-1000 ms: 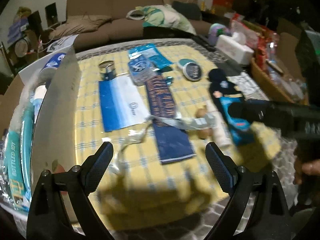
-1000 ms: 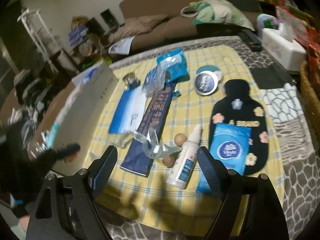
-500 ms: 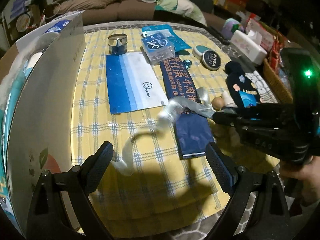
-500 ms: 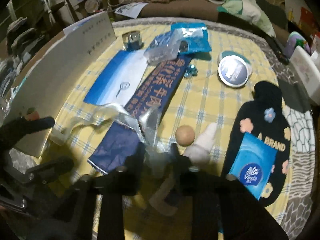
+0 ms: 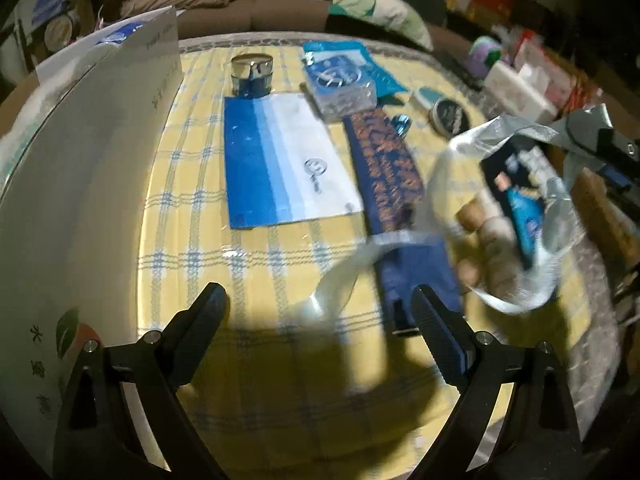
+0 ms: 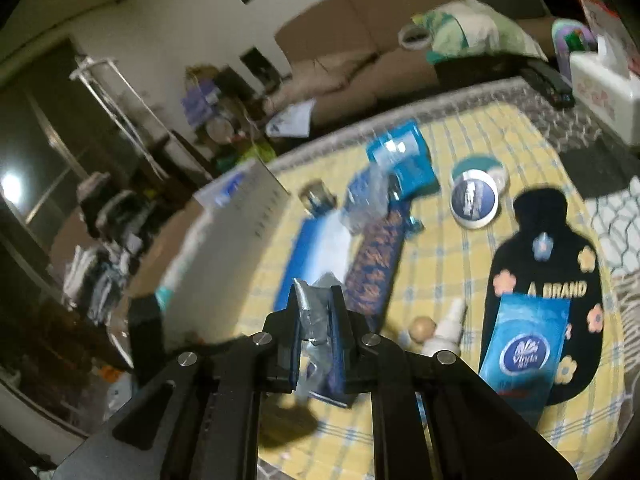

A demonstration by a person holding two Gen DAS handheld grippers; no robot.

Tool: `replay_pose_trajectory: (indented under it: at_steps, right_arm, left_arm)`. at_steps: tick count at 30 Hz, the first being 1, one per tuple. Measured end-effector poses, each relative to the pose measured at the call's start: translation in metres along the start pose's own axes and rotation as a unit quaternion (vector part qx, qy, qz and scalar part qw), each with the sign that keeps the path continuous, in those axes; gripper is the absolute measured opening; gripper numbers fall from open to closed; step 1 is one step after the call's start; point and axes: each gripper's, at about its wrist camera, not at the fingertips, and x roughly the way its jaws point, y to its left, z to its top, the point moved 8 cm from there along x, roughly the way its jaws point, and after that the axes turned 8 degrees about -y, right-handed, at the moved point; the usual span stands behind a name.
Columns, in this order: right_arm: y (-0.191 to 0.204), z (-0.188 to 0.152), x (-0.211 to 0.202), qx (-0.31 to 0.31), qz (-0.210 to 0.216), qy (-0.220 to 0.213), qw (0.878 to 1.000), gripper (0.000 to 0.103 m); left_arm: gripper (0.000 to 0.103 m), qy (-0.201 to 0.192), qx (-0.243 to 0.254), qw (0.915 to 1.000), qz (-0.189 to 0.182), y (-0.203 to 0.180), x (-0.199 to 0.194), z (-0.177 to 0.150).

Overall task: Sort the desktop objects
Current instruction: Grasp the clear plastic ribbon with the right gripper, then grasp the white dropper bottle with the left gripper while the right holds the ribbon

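**Inspector:** Start with the largest item on the tabletop.

**Assistant:** A white box [image 5: 80, 208] stands along the left edge. A blue-and-white envelope [image 5: 284, 164] lies flat mid-table, with a dark blue packet [image 5: 394, 184] just beside it. A black flowered pouch [image 6: 544, 264] sits toward the right edge, with a blue tissue pack [image 6: 524, 336] lying on it.

**Inspector:** And the item in hand?

**Assistant:** A clear plastic wrapper [image 5: 500, 216], lifted off the table near its right side. The right gripper [image 6: 318, 320] has its jaws clamped together on one crumpled end; the rest dangles loose.

**Inspector:** Handling?

**Assistant:** I judge it very light, limp and slick. It will sway and could slip, so a bunched fold is the best purchase, as taken.

**Inspector:** The other gripper?

**Assistant:** The left gripper [image 5: 320, 308] hangs above the near edge, jaws spread wide, holding nothing.
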Motion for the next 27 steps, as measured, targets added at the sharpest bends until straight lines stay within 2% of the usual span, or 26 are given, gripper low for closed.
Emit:
replay_pose_trajectory:
  at_steps: [4,6,10,16,19,22,25,27]
  right_arm:
    - [0.017,0.024,-0.025,0.005,0.033,-0.046,0.998,0.012]
    - [0.026,0.041,-0.043,-0.004,0.033,-0.078,0.996,0.012]
    - [0.033,0.063,-0.073,-0.007,0.042,-0.127,0.991,0.012]
    - [0.020,0.076,-0.098,-0.020,0.014,-0.154,0.988,0.013]
    - [0.007,0.078,-0.111,-0.016,-0.002,-0.166,0.986,0.014]
    - [-0.006,0.081,-0.123,-0.009,-0.012,-0.177,0.984,0.015]
    - [-0.017,0.080,-0.130,0.005,-0.015,-0.177,0.984,0.015]
    - [-0.021,0.077,-0.133,0.007,-0.017,-0.174,0.985,0.015]
  left_arm:
    - [0.093,-0.010,-0.014,0.9997,-0.017,-0.003,-0.007,0.006]
    - [0.093,-0.015,-0.022,0.9991,-0.032,-0.006,-0.011,0.012]
    - [0.093,-0.034,-0.001,0.9989,-0.033,-0.015,-0.016,0.032]
    - [0.093,-0.036,0.006,0.9981,-0.049,-0.040,-0.006,0.055]
    - [0.093,-0.030,0.023,0.9964,-0.076,-0.068,-0.005,0.048]
    - [0.093,-0.004,0.058,0.9942,-0.091,-0.109,0.005,0.026]
    - [0.090,0.015,0.093,0.9927,-0.075,-0.139,0.018,0.007]
    - [0.084,0.026,0.109,0.9919,-0.060,-0.149,0.028,-0.001]
